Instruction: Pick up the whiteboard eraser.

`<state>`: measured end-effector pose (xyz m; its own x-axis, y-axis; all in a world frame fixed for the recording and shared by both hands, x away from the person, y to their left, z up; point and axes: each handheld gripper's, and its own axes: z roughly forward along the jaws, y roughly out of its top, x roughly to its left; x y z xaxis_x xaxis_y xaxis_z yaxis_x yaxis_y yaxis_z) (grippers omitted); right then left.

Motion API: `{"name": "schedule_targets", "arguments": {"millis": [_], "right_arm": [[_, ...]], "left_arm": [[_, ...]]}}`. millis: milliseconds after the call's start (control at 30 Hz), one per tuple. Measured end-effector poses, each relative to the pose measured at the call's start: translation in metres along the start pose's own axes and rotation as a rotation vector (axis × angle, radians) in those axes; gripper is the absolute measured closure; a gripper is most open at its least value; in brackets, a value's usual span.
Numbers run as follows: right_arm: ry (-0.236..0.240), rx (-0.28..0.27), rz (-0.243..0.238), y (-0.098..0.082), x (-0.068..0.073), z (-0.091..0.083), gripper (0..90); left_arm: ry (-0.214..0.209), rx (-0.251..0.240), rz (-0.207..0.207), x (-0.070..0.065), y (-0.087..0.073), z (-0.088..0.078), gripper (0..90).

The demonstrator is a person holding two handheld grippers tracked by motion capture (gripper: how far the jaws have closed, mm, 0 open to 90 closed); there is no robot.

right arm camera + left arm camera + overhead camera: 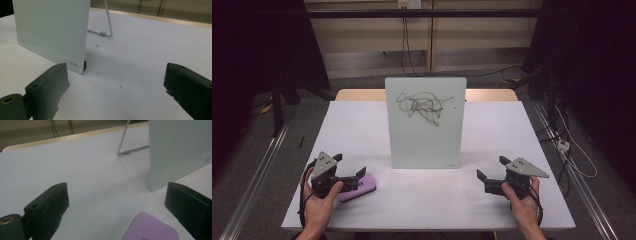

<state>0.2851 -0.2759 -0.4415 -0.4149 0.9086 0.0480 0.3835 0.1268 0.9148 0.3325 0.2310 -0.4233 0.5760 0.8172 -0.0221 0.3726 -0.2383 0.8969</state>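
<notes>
A small whiteboard (pixel 425 122) stands upright on its wire stand in the middle of the white table (pixel 362 125), with a black scribble across its upper part. A flat purple block (pixel 360 188) lies on the table at the front left. My left gripper (pixel 349 166) is held just above and left of the block, its jaws wide open and pointing at the board. In the left gripper view the purple block (pixel 151 228) lies low between the jaws, untouched, beside the board's edge (pixel 175 150). At the front right, my right gripper (pixel 493 168) is open and empty, facing the board's lower corner (pixel 52 30).
The board's wire stand (pixel 108 22) juts out behind it onto the table. A wooden strip (pixel 492 94) runs along the table's far edge. Cables (pixel 572 150) trail on the floor to the right, and metal rails (pixel 257 170) flank the table.
</notes>
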Motion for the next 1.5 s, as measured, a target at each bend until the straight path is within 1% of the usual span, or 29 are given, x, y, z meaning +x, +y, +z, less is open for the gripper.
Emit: {"name": "schedule_targets", "arguments": {"millis": [67, 133, 267, 333, 433, 500, 533, 600, 633, 667, 733, 767, 800, 833, 900, 967, 1000, 1033, 1067, 1100, 1167, 1200, 1267, 1300, 1333, 1400, 1433, 1500], "right_arm": [[-0.002, -0.001, 0.000, 0.000, 0.000, 0.000, 5.4], [-0.003, -0.005, -0.003, 0.000, -0.001, -0.001, 5.3], [-0.001, -0.009, -0.002, 0.000, -0.002, -0.002, 5.4], [0.001, -0.010, 0.003, 0.001, -0.002, -0.002, 5.3], [0.003, -0.007, 0.008, 0.000, -0.003, -0.002, 5.2], [0.001, -0.007, 0.008, 0.001, -0.002, -0.002, 5.2], [0.001, -0.007, 0.007, 0.001, -0.002, -0.002, 5.1], [0.002, -0.003, 0.003, 0.001, -0.001, -0.001, 4.9], [0.004, -0.002, 0.003, 0.000, -0.001, -0.001, 4.9], [0.002, 0.002, 0.003, 0.000, -0.001, -0.001, 5.0], [0.000, 0.004, 0.000, 0.000, -0.002, -0.001, 5.0], [0.000, 0.004, 0.000, 0.000, -0.002, -0.001, 5.0], [0.001, 0.003, 0.002, 0.000, -0.002, -0.001, 4.9], [0.003, 0.006, 0.003, 0.000, -0.002, 0.000, 4.9], [0.007, 0.010, 0.005, 0.000, -0.001, 0.000, 4.9], [0.008, 0.011, 0.001, 0.000, -0.001, 0.001, 4.9], [0.009, 0.011, 0.001, 0.000, -0.001, 0.001, 4.8], [0.010, 0.011, -0.001, 0.000, 0.000, 0.001, 4.9], [0.010, 0.011, -0.001, 0.000, 0.000, 0.001, 4.9], [0.013, 0.012, -0.002, 0.000, 0.000, 0.001, 4.9], [0.013, 0.012, -0.005, 0.000, 0.001, 0.001, 4.9], [0.014, 0.011, -0.009, 0.000, 0.001, 0.002, 4.9], [0.012, 0.013, -0.005, 0.000, 0.000, 0.002, 4.9], [0.013, 0.014, -0.004, 0.000, 0.000, 0.003, 4.9], [0.013, 0.014, -0.004, 0.000, 0.000, 0.003, 4.9], [0.013, 0.015, 0.000, 0.000, -0.001, 0.003, 4.9], [0.012, 0.015, -0.001, 0.000, -0.001, 0.003, 4.9], [0.014, 0.014, -0.001, 0.000, 0.000, 0.003, 4.9]], "left_arm": [[-0.009, 0.006, 0.003, 0.000, 0.001, 0.001, 5.4], [0.001, 0.007, 0.013, 0.000, 0.001, 0.000, 5.4], [-0.004, 0.006, 0.012, 0.001, 0.003, -0.002, 5.8], [-0.017, 0.007, 0.009, 0.001, 0.004, -0.003, 6.4], [-0.027, 0.019, 0.036, 0.002, 0.005, -0.004, 7.1], [-0.026, 0.017, 0.041, 0.002, 0.004, -0.004, 7.7], [-0.040, 0.022, 0.046, 0.003, 0.004, -0.004, 8.1], [-0.073, 0.037, 0.045, 0.006, 0.005, -0.002, 9.5], [-0.085, 0.045, 0.055, 0.007, 0.005, -0.001, 9.5], [-0.081, 0.050, 0.058, 0.006, 0.005, 0.000, 9.4], [-0.099, 0.070, 0.064, 0.007, 0.006, 0.002, 9.4], [-0.103, 0.084, 0.067, 0.007, 0.007, 0.003, 9.4], [-0.099, 0.107, 0.068, 0.006, 0.007, 0.004, 9.2], [-0.105, 0.127, 0.073, 0.007, 0.008, 0.004, 9.2], [-0.103, 0.139, 0.076, 0.006, 0.008, 0.004, 9.6], [-0.121, 0.164, 0.085, 0.006, 0.009, 0.004, 9.6], [-0.117, 0.177, 0.095, 0.005, 0.009, 0.004, 9.5], [-0.123, 0.182, 0.104, 0.004, 0.010, 0.003, 8.7], [-0.135, 0.188, 0.114, 0.004, 0.010, 0.003, 8.7], [-0.157, 0.194, 0.128, 0.004, 0.010, 0.002, 7.5], [-0.181, 0.188, 0.138, 0.005, 0.013, 0.001, 6.7], [-0.182, 0.197, 0.147, 0.005, 0.014, 0.001, 6.8], [-0.220, 0.216, 0.162, 0.007, 0.017, 0.001, 6.6], [-0.233, 0.223, 0.161, 0.007, 0.018, 0.002, 7.3], [-0.240, 0.242, 0.168, 0.008, 0.019, 0.002, 7.3], [-0.235, 0.261, 0.182, 0.008, 0.021, 0.002, 8.3], [-0.247, 0.271, 0.185, 0.008, 0.021, 0.003, 8.6], [-0.252, 0.296, 0.199, 0.009, 0.024, 0.003, 10.2]]}}
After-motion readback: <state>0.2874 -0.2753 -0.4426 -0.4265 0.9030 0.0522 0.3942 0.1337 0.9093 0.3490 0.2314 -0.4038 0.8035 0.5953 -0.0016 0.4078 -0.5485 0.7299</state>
